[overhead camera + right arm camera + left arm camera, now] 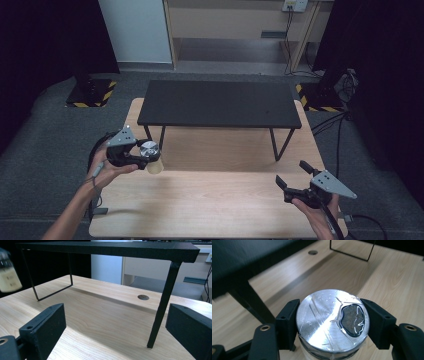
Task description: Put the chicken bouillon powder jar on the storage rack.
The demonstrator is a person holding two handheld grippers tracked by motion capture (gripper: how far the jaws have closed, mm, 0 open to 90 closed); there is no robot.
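A small jar (151, 157) with a silver foil-covered lid (332, 322) and pale contents hangs above the left part of the wooden table (210, 200). My left gripper (142, 156) is shut on it, one black jaw on each side of the lid. The foil is torn, with a dark patch (352, 319) showing through. The jar (8, 275) appears blurred at the left edge of the right gripper view. My right gripper (291, 173) is held above the table's right front, open, with nothing between its jaws. A black raised shelf (219, 104) stands across the table's back half.
The shelf rests on thin black wire legs (160, 312). A round cable hole (143, 297) sits in the tabletop under it. Beyond the table are grey carpet, a wooden cabinet (240, 22), cables (340, 120) on the right and black stands with yellow-striped bases (90, 92).
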